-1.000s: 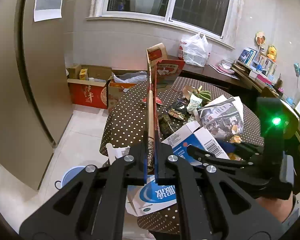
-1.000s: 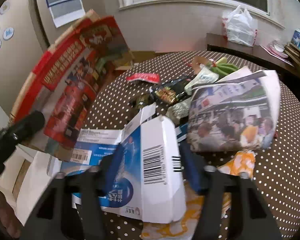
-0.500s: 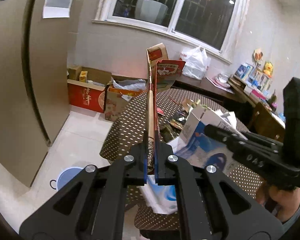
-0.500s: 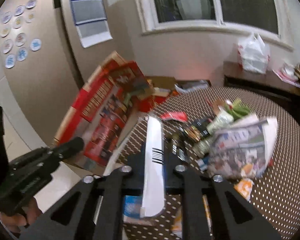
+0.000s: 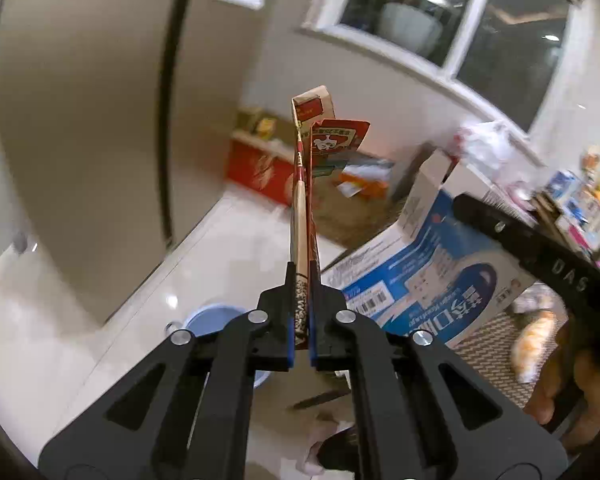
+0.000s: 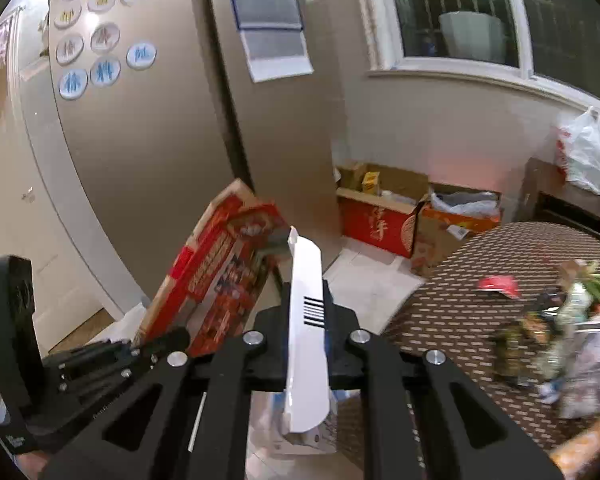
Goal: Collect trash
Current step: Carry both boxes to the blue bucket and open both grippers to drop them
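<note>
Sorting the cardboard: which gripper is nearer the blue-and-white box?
Right. The right gripper is shut on the blue-and-white box; the left gripper sits beside it, shut on the red carton.

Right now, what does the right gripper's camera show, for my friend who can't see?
The right gripper is shut on a flattened white box. Left of it, the left gripper holds a flattened red box; a polka-dot table with trash stands on the right.

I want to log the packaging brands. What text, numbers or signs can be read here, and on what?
"DAS": on the right gripper arm, seen from the left wrist.
Blue and white box: Chinese print and barcode, too blurred to read.
Red box: print blurred.
Round magnets on the fridge: single characters, unreadable.
</note>
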`<state>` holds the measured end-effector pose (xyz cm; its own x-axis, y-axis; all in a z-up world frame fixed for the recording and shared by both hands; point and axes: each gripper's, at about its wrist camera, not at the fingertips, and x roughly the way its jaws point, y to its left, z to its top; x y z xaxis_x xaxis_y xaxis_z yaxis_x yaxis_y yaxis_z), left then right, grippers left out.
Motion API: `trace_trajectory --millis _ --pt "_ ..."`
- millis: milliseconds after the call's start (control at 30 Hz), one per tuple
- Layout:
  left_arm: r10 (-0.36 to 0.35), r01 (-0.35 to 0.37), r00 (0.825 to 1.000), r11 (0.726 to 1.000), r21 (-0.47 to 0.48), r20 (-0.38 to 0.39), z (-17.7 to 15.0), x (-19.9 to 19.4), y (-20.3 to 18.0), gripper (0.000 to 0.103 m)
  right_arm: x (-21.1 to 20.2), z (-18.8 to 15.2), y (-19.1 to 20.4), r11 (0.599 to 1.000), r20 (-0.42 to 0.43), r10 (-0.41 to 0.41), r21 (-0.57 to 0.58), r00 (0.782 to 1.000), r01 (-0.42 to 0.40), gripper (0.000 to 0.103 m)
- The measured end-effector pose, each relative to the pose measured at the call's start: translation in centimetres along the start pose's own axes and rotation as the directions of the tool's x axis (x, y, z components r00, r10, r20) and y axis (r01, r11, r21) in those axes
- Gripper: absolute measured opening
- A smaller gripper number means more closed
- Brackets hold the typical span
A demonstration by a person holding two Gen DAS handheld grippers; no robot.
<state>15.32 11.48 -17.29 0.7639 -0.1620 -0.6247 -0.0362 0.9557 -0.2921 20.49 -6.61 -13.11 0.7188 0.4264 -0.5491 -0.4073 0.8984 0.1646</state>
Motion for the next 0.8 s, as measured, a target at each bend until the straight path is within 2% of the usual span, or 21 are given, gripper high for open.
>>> trace_trajectory --millis 100,233,333,467,567,633,667,800 --pt "0.065 -0.07 0.994 0.996 -0.054 -0.089 -1.0 3.0 3.5 0.004 3.7 -0.5 1.9 1.0 -0.039 -0.002 -0.022 0.999 0.001 0.012" --pt "0.093 -0.111 0.979 0.99 -0.091 -0.182 -2.1 6.9 6.3 0.005 8.3 -1.8 3.2 0.999 -0.1 -0.013 -0.045 0.995 0.009 0.012" --pt "0.082 -0.109 0.967 0.989 -0.103 -0.242 -2.6 10.2 7.4 0.005 11.5 -2.8 3.5 0.998 -0.139 -0.031 -0.063 0.99 0.023 0.012" --pt "0.061 -0.099 0.959 0.987 -0.127 -0.277 -2.4 12.8 7.7 0.005 14.4 -3.8 3.5 0.994 -0.161 -0.08 -0.084 0.984 0.067 0.012" --pt "0.055 -0.103 0.949 0.985 -0.142 -0.309 -2.0 14.7 7.6 0.016 15.8 -4.1 3.2 0.991 -0.168 -0.113 -0.088 0.979 0.1 0.012" --pt "0.059 -0.112 0.946 0.983 -0.149 -0.318 -1.9 15.3 7.8 0.037 16.4 -4.4 2.9 0.992 -0.179 -0.116 -0.077 0.977 0.103 0.012" --pt "0.073 -0.127 0.945 0.981 -0.15 -0.318 -2.0 15.4 8.0 0.058 16.7 -4.5 2.8 0.992 -0.184 -0.117 -0.073 0.976 0.105 0.012" --pt "0.085 -0.135 0.949 0.98 -0.146 -0.305 -1.8 15.1 8.1 0.058 17.7 -4.8 2.5 0.992 -0.198 -0.117 -0.068 0.973 0.105 0.012"
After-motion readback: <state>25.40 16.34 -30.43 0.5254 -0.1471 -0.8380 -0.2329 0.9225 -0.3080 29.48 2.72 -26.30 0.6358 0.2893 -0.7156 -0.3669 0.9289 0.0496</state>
